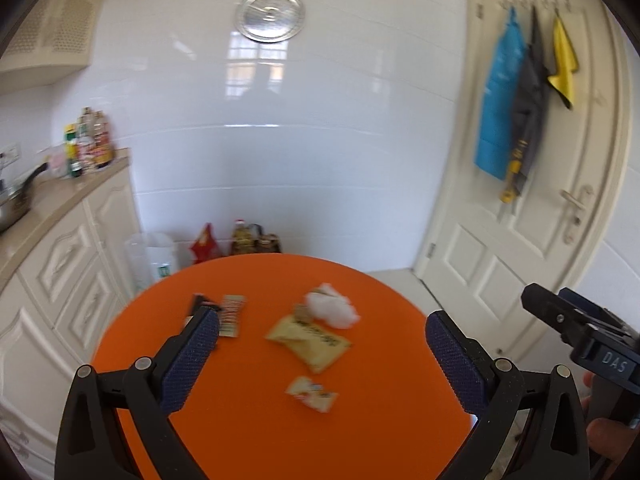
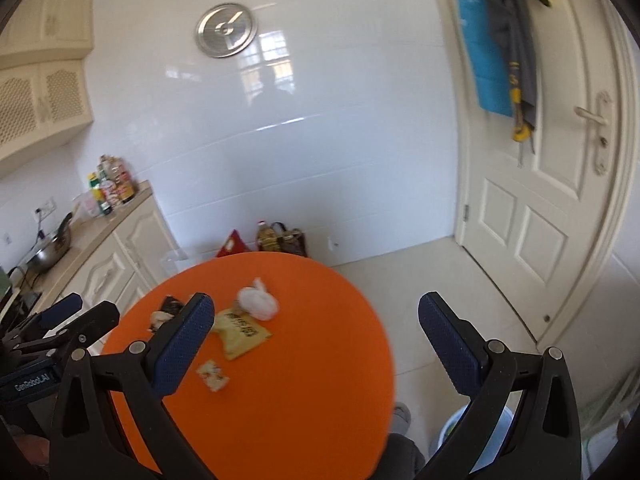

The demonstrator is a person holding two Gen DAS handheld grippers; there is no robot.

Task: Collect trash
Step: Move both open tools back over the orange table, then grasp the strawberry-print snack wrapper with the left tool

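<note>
Both grippers hang over the near edge of the round orange table (image 1: 248,420), and each has its blue-padded fingers spread wide with nothing between them: the left gripper (image 1: 322,354) sits over the middle of the tabletop, the right gripper (image 2: 314,344) over the table's right edge and the pale floor beside it. Nearest on the table lies a small torn white wrapper (image 1: 311,393) with orange print, flat and crumpled at the corners. Just beyond it is a larger yellow packet (image 1: 310,343) with dark lettering, creased and lying at a slant. Touching its far corner is a wadded white tissue (image 1: 331,309), puffy and irregular. Off to the left, partly behind the left gripper's finger, are a striped red-and-white wrapper (image 1: 231,317) and a dark scrap (image 1: 199,305), too blurred to read. Behind the table, bottles and a red bag stand against the white tiled wall (image 1: 300,160), under a round silver clock (image 1: 270,15).
</note>
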